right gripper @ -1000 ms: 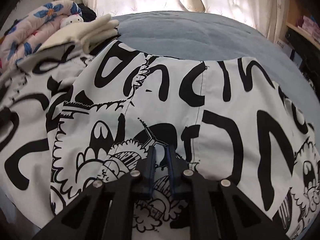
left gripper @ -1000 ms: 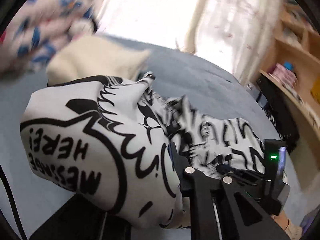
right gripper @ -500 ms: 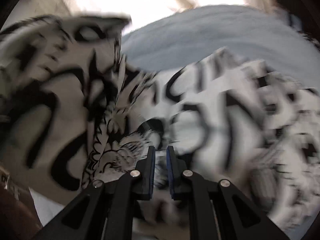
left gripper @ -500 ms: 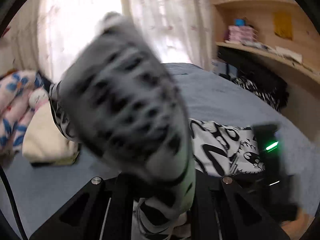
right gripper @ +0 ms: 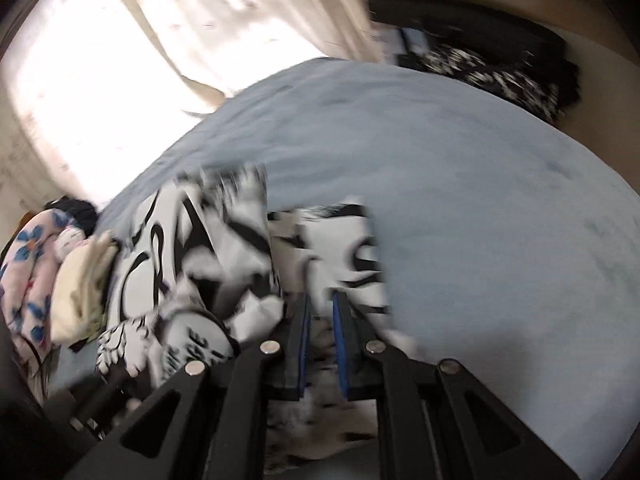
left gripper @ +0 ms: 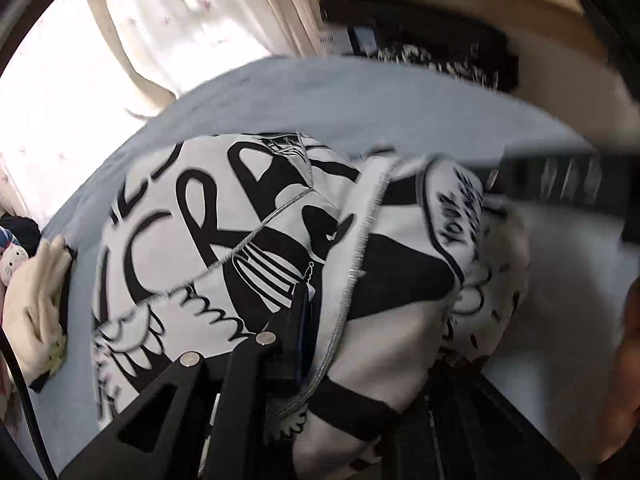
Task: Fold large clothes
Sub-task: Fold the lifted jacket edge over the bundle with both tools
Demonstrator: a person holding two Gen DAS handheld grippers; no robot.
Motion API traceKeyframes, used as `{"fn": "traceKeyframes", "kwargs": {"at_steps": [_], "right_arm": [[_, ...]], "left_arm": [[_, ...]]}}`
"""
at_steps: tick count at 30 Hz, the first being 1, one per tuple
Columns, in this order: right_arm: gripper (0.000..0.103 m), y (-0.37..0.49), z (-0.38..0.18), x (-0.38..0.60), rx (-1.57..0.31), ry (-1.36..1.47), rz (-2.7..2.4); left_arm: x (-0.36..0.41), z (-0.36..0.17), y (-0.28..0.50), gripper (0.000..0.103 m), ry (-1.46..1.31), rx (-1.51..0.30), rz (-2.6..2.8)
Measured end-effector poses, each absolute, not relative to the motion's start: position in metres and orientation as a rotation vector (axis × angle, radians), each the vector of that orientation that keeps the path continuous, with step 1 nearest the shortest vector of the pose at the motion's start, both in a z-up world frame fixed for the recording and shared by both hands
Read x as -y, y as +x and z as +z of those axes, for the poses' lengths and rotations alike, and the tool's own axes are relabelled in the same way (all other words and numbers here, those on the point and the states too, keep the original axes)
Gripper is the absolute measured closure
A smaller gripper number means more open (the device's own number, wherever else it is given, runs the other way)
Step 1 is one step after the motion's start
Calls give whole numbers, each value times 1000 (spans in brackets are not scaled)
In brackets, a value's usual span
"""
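Garment (left gripper: 248, 240) swung sideways; seam visible left-view.

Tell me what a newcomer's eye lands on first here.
The black-and-white cartoon-print garment grabs attention first, bunched in the middle of the blue bed, with both grippers, left and right, shut on its cloth. Next comes the bright curtained window behind the bed, then the cream cloth and floral blanket piled at the bed's left edge.
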State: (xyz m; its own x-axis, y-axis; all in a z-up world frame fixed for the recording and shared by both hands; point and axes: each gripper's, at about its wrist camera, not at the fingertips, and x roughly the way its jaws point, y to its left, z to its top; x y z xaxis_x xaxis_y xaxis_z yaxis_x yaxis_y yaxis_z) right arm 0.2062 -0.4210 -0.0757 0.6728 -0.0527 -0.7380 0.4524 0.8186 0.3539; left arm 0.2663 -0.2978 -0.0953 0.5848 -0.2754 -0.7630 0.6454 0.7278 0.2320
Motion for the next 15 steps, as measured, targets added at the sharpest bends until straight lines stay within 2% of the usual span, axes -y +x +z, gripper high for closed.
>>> {"fn": "traceKeyframes", "kwargs": {"at_steps": [8,15], "right_arm": [[92,198,-74,440,-776,611,-305],[92,197,-80,446,-790,602,-319]], "left_arm": [[310,-77,239,91,485,-714,-629],[316,-102,253,87,466,-793,-589]]}}
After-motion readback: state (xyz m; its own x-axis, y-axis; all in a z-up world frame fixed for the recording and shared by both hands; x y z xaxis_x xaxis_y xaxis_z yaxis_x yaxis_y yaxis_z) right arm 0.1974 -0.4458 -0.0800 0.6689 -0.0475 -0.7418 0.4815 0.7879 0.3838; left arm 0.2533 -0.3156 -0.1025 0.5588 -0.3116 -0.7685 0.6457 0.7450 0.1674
